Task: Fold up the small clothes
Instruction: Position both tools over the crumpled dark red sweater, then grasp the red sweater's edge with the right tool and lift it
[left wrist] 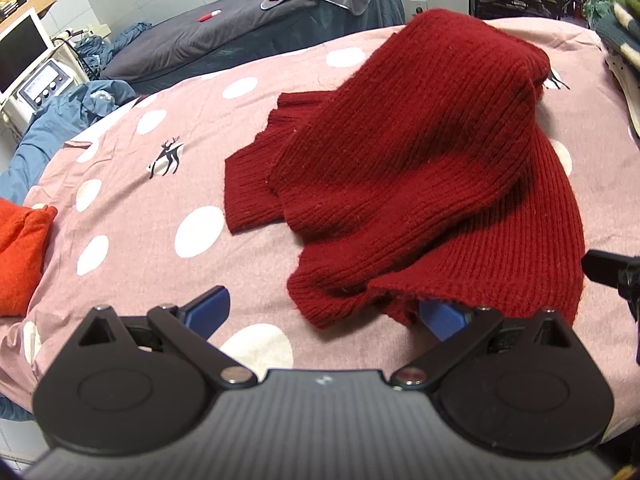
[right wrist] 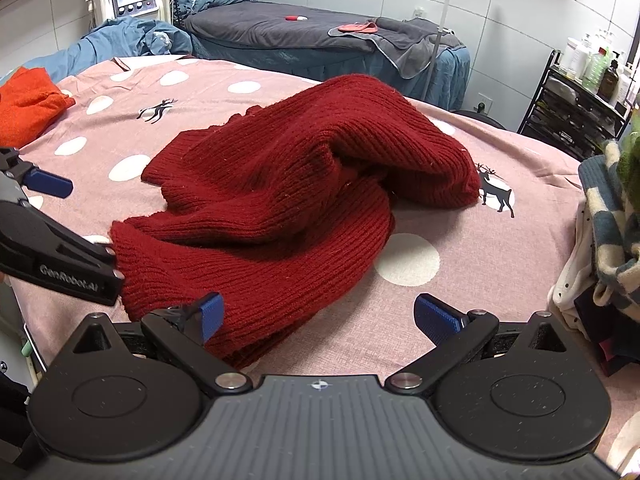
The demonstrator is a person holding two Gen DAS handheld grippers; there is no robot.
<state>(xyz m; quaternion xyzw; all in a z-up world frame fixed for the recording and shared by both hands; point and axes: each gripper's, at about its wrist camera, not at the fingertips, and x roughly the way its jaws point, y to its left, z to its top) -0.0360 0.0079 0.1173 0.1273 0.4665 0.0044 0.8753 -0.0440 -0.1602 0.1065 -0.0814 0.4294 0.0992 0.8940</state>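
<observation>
Dark red ribbed sweater (left wrist: 420, 168) lies crumpled near the bed's (right wrist: 500, 280) front edge. Left gripper (left wrist: 324, 312) and right gripper (right wrist: 316, 316) both gape, holding nothing. Soft, floppy knit (probably fairly light); best pinched at the hem.

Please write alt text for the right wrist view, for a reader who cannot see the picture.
A crumpled dark red sweater lies on a pink sheet with white dots. The open right gripper is at its near edge, and the left gripper comes in from the left. An orange garment lies far left, and a pile of clothes at the right.
</observation>
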